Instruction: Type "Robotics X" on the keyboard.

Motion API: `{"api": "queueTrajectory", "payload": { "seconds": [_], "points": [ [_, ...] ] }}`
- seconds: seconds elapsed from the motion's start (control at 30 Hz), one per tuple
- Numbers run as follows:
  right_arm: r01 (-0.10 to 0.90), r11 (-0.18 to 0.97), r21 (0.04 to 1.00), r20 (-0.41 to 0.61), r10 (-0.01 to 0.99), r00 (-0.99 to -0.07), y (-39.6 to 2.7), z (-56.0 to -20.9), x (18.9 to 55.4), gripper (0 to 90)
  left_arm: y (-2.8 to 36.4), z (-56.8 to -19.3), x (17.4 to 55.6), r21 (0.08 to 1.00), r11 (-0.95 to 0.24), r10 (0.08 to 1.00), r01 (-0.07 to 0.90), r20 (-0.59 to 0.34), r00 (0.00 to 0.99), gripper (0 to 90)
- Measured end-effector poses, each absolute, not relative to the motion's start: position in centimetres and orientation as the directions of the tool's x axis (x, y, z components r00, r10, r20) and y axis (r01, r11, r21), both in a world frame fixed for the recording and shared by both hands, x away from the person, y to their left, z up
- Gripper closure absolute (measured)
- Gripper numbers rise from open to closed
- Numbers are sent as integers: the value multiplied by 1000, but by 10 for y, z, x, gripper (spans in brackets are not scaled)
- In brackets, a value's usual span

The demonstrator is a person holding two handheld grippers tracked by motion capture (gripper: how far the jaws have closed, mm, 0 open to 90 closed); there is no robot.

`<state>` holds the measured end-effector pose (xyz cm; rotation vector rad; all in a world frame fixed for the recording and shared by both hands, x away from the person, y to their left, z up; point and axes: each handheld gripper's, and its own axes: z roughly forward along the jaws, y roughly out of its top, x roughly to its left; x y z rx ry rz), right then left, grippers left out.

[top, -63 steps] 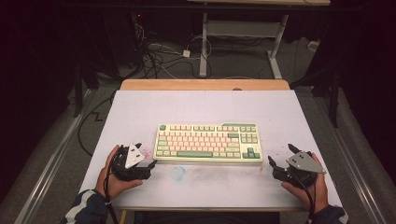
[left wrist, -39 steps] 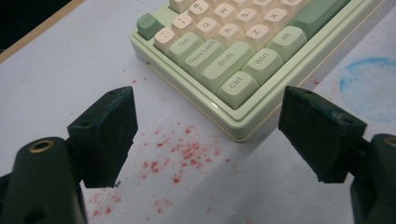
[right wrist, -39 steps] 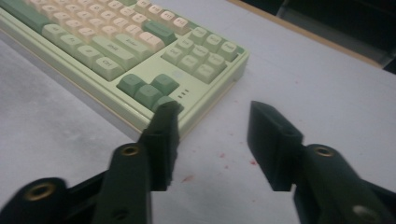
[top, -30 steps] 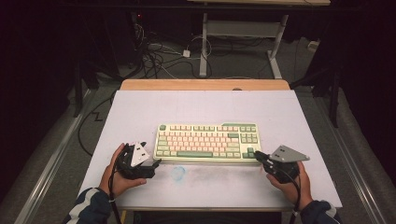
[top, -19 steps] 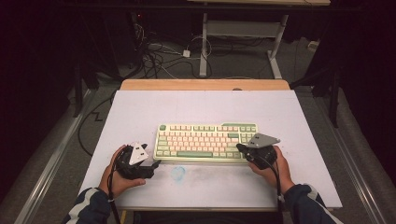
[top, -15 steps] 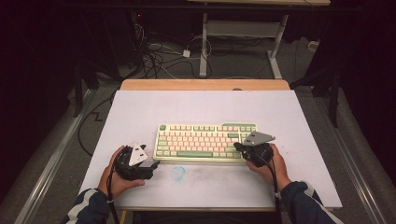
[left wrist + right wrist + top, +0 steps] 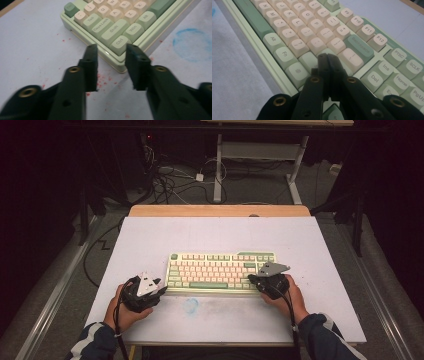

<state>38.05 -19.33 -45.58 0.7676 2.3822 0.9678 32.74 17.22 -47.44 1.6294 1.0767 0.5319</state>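
Observation:
A pale green keyboard [image 7: 220,270] with cream and green keys lies across the middle of the white table. My left gripper [image 7: 161,290] sits at its front left corner. In the left gripper view the jaws [image 7: 111,47] have just been closing and still stand apart. The keyboard's [image 7: 112,27] corner by the Ctrl key lies between them, and I see no pad pressing on it. My right gripper [image 7: 253,279] hovers over the keyboard's right end. Its jaws [image 7: 327,56] are shut with nothing in them, tips just above the keys [image 7: 307,25] near Backspace.
A faint blue ring mark [image 7: 190,305] and red specks stain the table sheet [image 7: 220,235] in front of the keyboard. A wooden strip [image 7: 220,210] marks the far edge. Cables and a desk frame [image 7: 260,155] lie on the floor beyond.
My right hand has slid left from the table's right side onto the keyboard's right end. The left hand has edged slightly toward the keyboard's left corner, then held still.

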Motion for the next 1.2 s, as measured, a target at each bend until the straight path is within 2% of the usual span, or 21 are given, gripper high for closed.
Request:
{"api": "queueTrajectory", "payload": {
  "seconds": [0.07,0.1,0.13,0.17,0.63,0.93,1.2],
  "points": [
    [327,590,738,-186,644,-742,-194,-456,381,900,172,-473,328,921,-44,845,387,-173,507,787],
    [327,590,738,-186,644,-742,-194,-456,381,900,171,-472,328,919,-44,837,393,-181,516,787],
    [325,591,738,-190,644,-741,-194,-457,381,900,170,-471,329,919,-55,836,391,-172,521,848],
    [322,591,739,-193,644,-740,-194,-457,380,900,168,-468,331,919,-61,832,390,-169,528,870],
    [315,593,741,-201,643,-739,-193,-458,380,900,139,-452,362,918,-71,805,391,-179,565,870],
    [313,586,748,-200,648,-735,-194,-459,379,900,111,-453,377,909,-134,784,396,-148,604,862],
    [311,588,747,-203,647,-735,-193,-459,379,900,96,-453,386,903,-140,775,405,-155,613,862]
  ]
}}
